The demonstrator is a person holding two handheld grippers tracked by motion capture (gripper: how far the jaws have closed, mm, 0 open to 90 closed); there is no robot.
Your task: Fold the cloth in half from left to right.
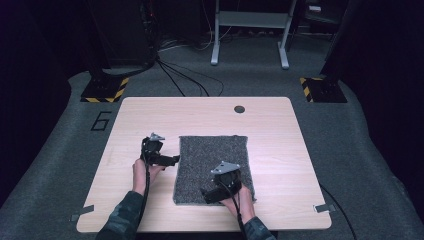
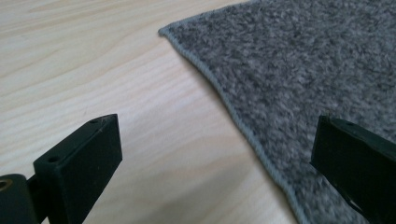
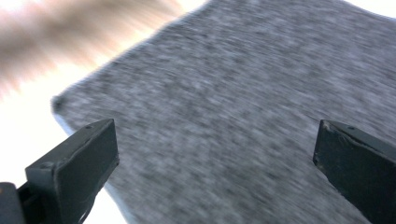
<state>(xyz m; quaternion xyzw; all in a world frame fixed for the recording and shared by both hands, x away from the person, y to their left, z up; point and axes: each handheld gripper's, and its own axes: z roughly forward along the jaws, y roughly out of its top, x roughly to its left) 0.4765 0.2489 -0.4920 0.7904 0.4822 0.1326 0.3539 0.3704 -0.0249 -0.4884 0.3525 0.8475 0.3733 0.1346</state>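
A grey carpet square (image 1: 212, 160) lies flat in the middle of the light wooden table (image 1: 270, 130). My left gripper (image 1: 174, 159) hovers at the carpet's left edge, pointing right. In the left gripper view its jaws stand wide apart and straddle the carpet's bound edge (image 2: 243, 126), with nothing between them. My right gripper (image 1: 206, 195) is over the carpet's near part, pointing left. In the right gripper view, which is blurred, its jaws stand wide apart above the carpet (image 3: 224, 116).
A round cable hole (image 1: 239, 109) sits near the table's far edge. Tape strips (image 1: 322, 208) mark the near corners. On the floor beyond are stand bases with yellow-black tape (image 1: 105, 90), cables and a white frame (image 1: 250, 30).
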